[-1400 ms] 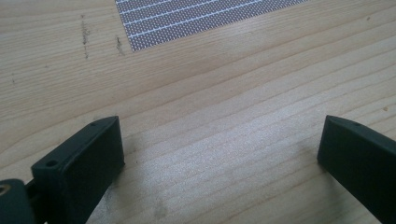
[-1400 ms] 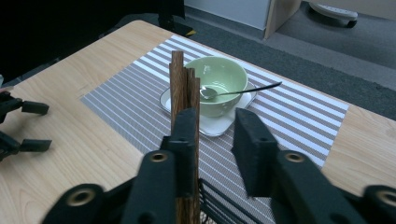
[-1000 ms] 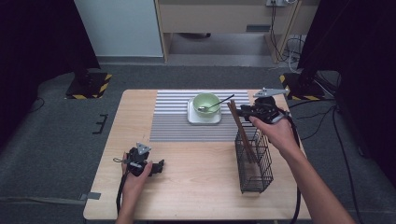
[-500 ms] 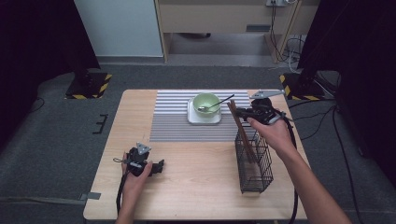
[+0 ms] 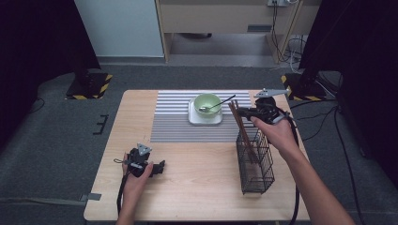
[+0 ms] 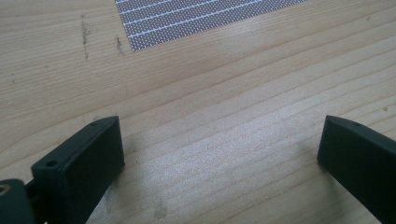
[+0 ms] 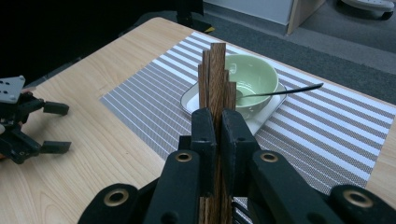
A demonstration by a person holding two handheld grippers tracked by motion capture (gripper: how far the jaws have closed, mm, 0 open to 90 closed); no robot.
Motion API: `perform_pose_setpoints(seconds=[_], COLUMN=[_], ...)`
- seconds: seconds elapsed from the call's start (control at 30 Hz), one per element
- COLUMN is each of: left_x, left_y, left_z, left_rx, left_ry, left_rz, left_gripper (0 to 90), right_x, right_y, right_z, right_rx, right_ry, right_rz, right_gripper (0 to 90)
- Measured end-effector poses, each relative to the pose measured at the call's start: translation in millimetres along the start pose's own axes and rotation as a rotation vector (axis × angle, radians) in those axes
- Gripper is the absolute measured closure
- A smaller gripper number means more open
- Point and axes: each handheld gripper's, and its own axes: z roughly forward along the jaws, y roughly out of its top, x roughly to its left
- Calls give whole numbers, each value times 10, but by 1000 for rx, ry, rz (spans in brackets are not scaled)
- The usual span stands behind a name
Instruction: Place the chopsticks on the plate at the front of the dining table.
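The right claw (image 7: 218, 135) had just closed and gripped the wooden chopsticks (image 7: 215, 79), which stood in the wire basket (image 5: 256, 161) at the table's (image 5: 197, 192) right. The left claw (image 6: 219, 154) rested wide open near left.

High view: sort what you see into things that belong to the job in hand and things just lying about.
In the job:
- right gripper, shut on chopsticks
- chopsticks
- wire basket holding their lower ends

Lying about:
- green bowl
- spoon in the bowl
- white plate
- striped mat
- left gripper, open, resting on table
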Motion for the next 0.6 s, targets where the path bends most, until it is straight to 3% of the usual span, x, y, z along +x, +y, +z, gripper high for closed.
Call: perform_pose_setpoints(seconds=[0.6], left_x=[-13], left_y=[2], left_z=[-3], left_rx=[-1], left_ry=[4], left_rz=[2], left_gripper=[2], right_x=[-23], right_y=[190], right_z=[-189], right_rx=[-40], right_ry=[26], right_rz=[10], right_gripper=[851])
